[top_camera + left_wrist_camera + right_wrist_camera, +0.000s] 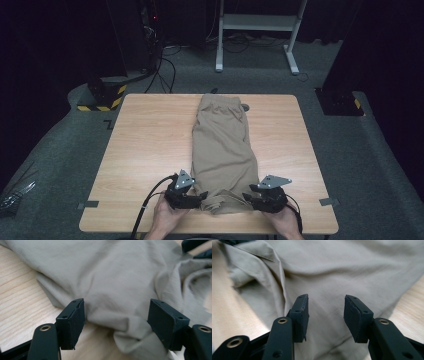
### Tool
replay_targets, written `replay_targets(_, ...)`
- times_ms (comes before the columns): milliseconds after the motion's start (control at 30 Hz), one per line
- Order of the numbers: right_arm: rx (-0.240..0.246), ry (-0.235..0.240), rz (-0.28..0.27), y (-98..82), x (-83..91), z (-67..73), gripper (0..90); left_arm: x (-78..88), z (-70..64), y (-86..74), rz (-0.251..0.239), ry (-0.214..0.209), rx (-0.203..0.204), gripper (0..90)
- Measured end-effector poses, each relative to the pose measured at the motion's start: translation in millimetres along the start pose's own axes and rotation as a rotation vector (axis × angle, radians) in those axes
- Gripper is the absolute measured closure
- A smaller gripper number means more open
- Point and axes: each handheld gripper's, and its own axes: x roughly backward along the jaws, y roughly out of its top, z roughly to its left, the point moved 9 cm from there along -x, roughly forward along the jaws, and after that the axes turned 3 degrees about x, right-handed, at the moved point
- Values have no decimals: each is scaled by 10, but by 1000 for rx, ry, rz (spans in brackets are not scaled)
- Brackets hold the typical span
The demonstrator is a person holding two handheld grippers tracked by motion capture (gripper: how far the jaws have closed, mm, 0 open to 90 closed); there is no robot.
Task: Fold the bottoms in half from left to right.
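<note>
Jaws of the left gripper (pixel 200 196) stand spread wide, and in the left gripper view the khaki trousers (pixel 117 282) bunch up in the gap between them, the left pad just beside a fold without pressing it. The right gripper (pixel 248 196) also has its jaws parted, less widely; in the right gripper view smooth cloth (pixel 352 272) lies beyond and under the gap, and nothing is pinched. Both grippers sit at the near hem of the trousers, one at each corner, the crumpled edge between them. Outward from the jaws the folded trousers run straight away across the wooden table (pixel 145 145) to its far edge. Past the table stand a white metal frame (pixel 257 22) and loose cables (pixel 167 67) on the grey floor.
</note>
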Motion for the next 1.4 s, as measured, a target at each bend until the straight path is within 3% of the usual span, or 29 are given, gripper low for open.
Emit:
replay_targets(167, -31, -40, -50, 242, 99, -147, 540, 86, 132, 156, -36, 24, 26, 303)
replay_targets(233, -39, -69, -35, 341, 7, -227, 541, 19, 209, 219, -33, 46, 36, 305)
replay_targets(400, -67, -64, 1, 390, -308, -301, 534, -189, 256, 231, -4, 45, 57, 305)
replay_targets(567, -44, -19, 21, 328, -445, -97, 507, -315, 380, 272, 4, 77, 98, 312)
replay_targets(767, 100, 63, 39, 132, -411, 365, 478, -406, 477, 402, 5, 96, 109, 307)
replay_targets(867, 142, 77, 45, 34, -320, 423, 467, -459, 501, 451, 10, 104, 101, 303)
replay_targets(1000, 96, 42, 3, 131, -190, 240, 469, -522, 499, 495, 14, 104, 99, 299)
replay_targets(1067, 55, -18, -24, 240, -167, 66, 475, -565, 480, 499, 24, 104, 92, 299)
replay_targets(1100, 21, -58, -20, 297, -187, -51, 475, -582, 475, 494, 29, 104, 88, 299)
replay_targets(1233, -84, -110, -18, 402, -351, -357, 475, -639, 456, 427, 61, 113, 63, 295)
replay_targets(1300, -90, -146, 1, 395, -452, -472, 485, -644, 438, 380, 71, 116, 53, 295)
replay_targets(1400, -90, -153, 42, 321, -559, -505, 501, -644, 425, 301, 95, 127, 23, 303)
